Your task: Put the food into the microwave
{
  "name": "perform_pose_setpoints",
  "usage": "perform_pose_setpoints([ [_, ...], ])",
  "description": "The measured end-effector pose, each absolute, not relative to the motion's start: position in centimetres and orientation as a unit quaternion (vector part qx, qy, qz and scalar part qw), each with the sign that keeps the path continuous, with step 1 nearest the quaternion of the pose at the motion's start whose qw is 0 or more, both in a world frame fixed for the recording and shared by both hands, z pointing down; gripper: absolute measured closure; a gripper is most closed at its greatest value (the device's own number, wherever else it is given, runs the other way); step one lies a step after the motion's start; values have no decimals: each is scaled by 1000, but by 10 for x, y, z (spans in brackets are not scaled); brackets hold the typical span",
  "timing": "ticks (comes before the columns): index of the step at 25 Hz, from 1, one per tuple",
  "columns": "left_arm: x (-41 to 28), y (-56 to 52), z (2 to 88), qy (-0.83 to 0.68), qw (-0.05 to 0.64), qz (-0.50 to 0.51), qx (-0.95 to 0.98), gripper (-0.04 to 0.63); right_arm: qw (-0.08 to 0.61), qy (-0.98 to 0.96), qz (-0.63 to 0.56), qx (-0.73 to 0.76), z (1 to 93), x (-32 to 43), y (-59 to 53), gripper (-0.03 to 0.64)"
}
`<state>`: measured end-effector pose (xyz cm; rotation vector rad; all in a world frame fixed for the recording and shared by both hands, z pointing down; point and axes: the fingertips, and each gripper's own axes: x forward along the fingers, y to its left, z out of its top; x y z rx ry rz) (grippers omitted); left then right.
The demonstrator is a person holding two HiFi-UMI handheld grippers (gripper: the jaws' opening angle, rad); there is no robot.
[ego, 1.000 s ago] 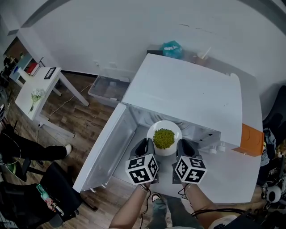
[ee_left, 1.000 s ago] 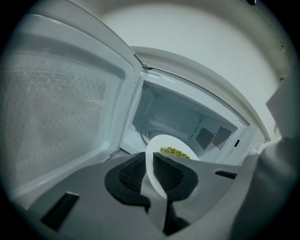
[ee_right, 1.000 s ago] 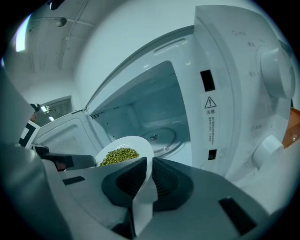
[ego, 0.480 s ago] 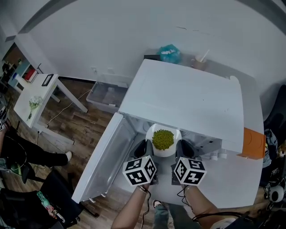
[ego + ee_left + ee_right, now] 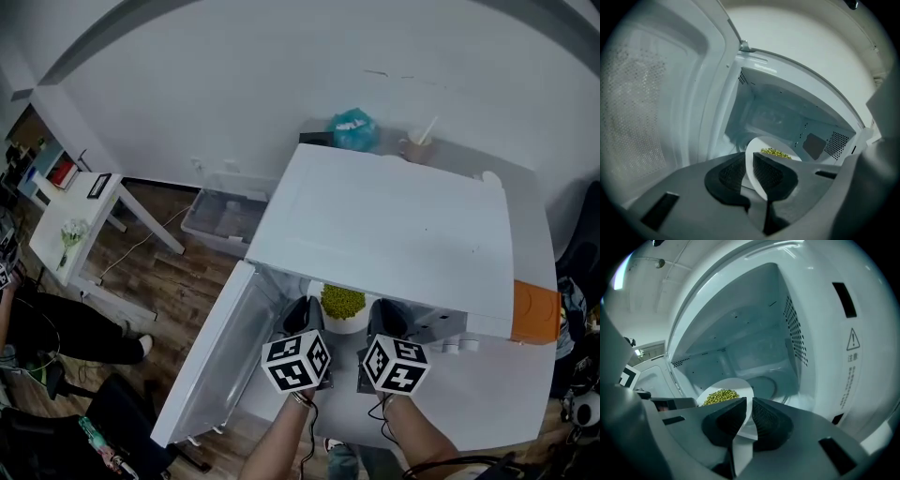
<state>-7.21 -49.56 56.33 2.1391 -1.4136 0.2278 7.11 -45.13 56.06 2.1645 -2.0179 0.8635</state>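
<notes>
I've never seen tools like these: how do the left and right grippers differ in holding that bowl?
The left gripper pinches the left rim of the bowl; the right gripper pinches its right rim. The left gripper sits beside the open door, the right gripper beside the perforated side wall of the microwave. Both are shut on the same white bowl of green beans.

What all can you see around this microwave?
microwave: one, white, centre
door: one, white, swung open leftward
bowl: one, white, at the cavity mouth
food: one heap, green, in bowl
bag: one, teal, behind microwave
cup: one, brownish, behind microwave
box: one, orange, right of microwave
bin: one, clear, on floor
left tongs: one, dark, shut on bowl rim
right tongs: one, dark, shut on opposite rim
</notes>
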Motion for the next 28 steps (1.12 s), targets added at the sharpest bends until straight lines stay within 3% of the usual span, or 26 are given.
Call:
perform_pose_setpoints([
  [28,-55,-535,579,-517,254,86,813,543,30,-626,278,728,576,80,-472,566],
])
